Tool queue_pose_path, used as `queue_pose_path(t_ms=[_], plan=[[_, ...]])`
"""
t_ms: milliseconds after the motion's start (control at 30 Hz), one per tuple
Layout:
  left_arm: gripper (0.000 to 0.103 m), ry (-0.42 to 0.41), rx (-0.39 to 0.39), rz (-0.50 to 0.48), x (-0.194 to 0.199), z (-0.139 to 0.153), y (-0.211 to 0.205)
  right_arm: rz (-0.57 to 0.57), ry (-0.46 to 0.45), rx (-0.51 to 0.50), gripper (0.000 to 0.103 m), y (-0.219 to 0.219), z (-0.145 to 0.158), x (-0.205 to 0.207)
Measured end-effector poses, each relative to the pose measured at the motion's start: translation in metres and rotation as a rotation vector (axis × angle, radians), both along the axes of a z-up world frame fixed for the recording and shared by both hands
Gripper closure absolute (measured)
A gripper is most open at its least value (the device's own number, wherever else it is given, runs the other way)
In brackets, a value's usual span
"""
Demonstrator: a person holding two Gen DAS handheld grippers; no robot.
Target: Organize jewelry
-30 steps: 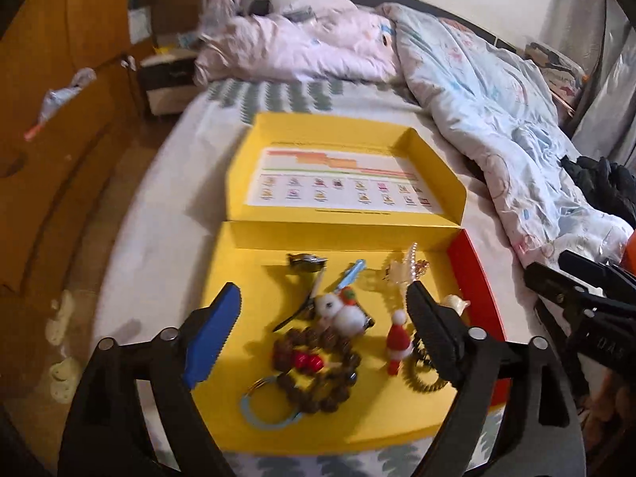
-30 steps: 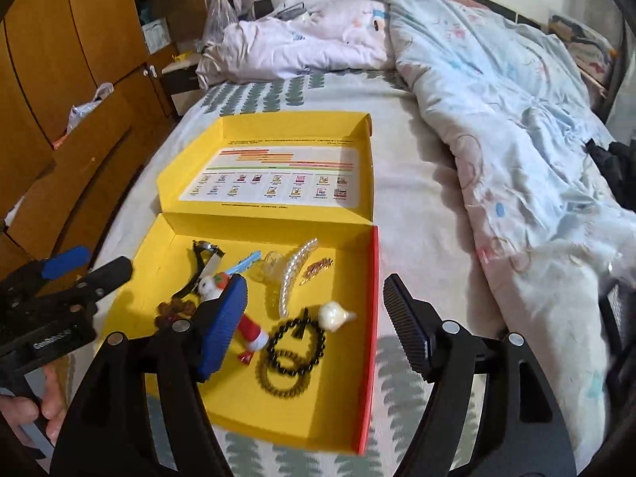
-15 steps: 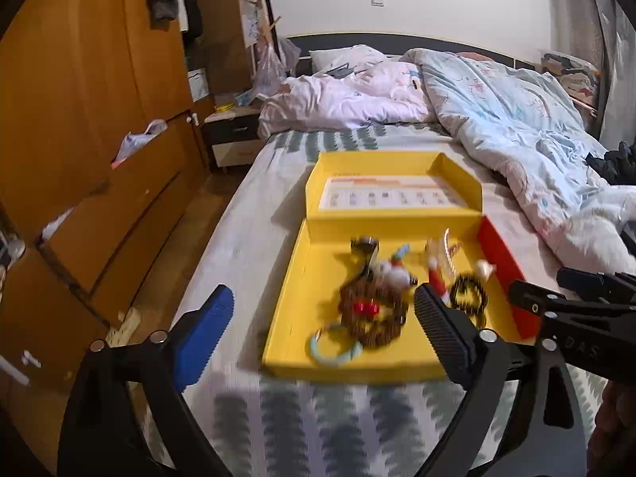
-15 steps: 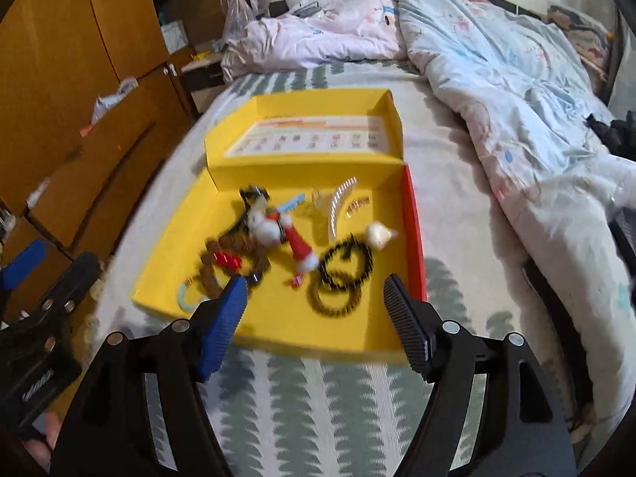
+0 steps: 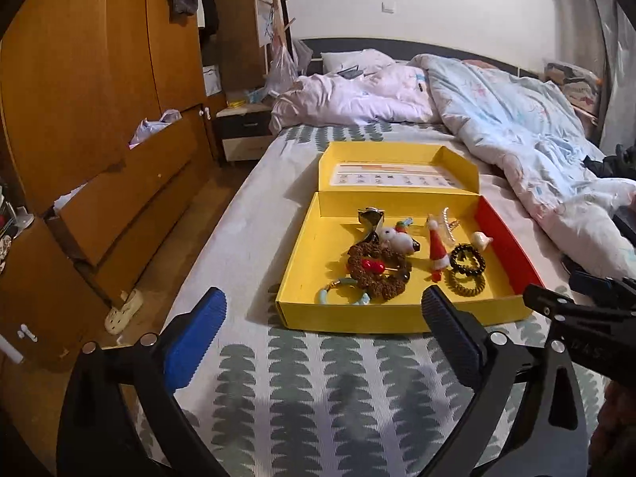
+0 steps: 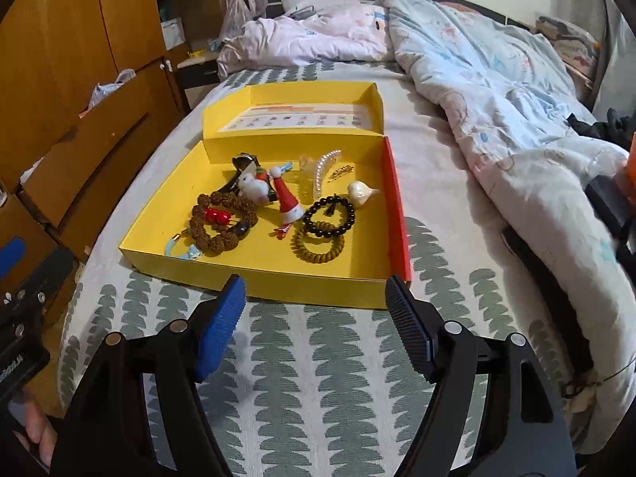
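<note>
An open yellow box (image 5: 314, 262) (image 6: 159, 218) lies on the bed with jewelry inside: a brown bead bracelet (image 5: 377, 270) (image 6: 220, 218), a black bead bracelet (image 5: 468, 258) (image 6: 329, 216), a coiled hair tie (image 6: 317, 248), a Santa clip (image 5: 436, 248) (image 6: 287, 200), a white plush charm (image 6: 254, 189), a pearl clip (image 6: 324, 171) and a turquoise ring (image 5: 342, 296). My left gripper (image 5: 324, 334) and right gripper (image 6: 314, 318) are both open and empty, held back from the box's near wall.
The patterned bedsheet (image 6: 318, 377) lies under both grippers. A crumpled duvet (image 5: 536, 151) covers the bed's right side. A wooden wardrobe with open drawers (image 5: 99, 139) stands left. The bed's left edge drops to the floor, where a shoe (image 5: 123, 310) lies.
Both grippers have pulled back and up from over the box, so it now sits farther ahead. Both stayed open. The jewelry has not moved.
</note>
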State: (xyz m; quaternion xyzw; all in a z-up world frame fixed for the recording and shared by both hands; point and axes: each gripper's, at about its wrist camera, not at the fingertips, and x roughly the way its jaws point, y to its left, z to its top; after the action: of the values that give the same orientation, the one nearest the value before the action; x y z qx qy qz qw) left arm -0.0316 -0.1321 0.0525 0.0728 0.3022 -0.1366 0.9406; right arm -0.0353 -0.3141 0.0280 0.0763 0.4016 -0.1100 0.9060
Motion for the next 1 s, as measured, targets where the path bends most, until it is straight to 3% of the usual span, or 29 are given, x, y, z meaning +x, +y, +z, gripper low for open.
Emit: queue_pose_path(t_ms=[67, 133, 233, 300, 400, 500, 733, 1000], plan=[[0.006, 0.027, -0.017, 0.017, -0.001, -0.005, 0.003, -0.003, 0.007, -0.012, 0.027, 0.004, -0.003, 0.000], [0.006, 0.092, -0.031, -0.037, 0.004, -0.008, -0.001, 0.026, -0.023, -0.009, 0.026, 0.009, -0.003, -0.001], [0.006, 0.035, 0.000, -0.023, -0.001, -0.017, -0.003, 0.013, -0.033, -0.022, 0.021, 0.015, -0.009, 0.001], [0.006, 0.052, 0.051, -0.019, 0.001, -0.027, -0.009, 0.018, -0.042, -0.017, 0.021, 0.018, -0.012, 0.003], [0.006, 0.056, 0.054, -0.019, 0.002, -0.041, -0.008, 0.016, -0.015, -0.070, 0.020, 0.026, -0.023, 0.010], [0.006, 0.112, 0.066, -0.040, 0.010, -0.051, -0.011, 0.027, -0.026, -0.078, 0.019, 0.025, -0.029, 0.012], [0.006, 0.105, 0.046, -0.029, 0.019, -0.052, -0.007, 0.058, -0.012, -0.075, 0.017, 0.024, -0.040, 0.014], [0.006, 0.072, 0.083, -0.017, 0.027, -0.051, -0.005, 0.065, 0.027, -0.131, 0.016, 0.030, -0.054, 0.018]])
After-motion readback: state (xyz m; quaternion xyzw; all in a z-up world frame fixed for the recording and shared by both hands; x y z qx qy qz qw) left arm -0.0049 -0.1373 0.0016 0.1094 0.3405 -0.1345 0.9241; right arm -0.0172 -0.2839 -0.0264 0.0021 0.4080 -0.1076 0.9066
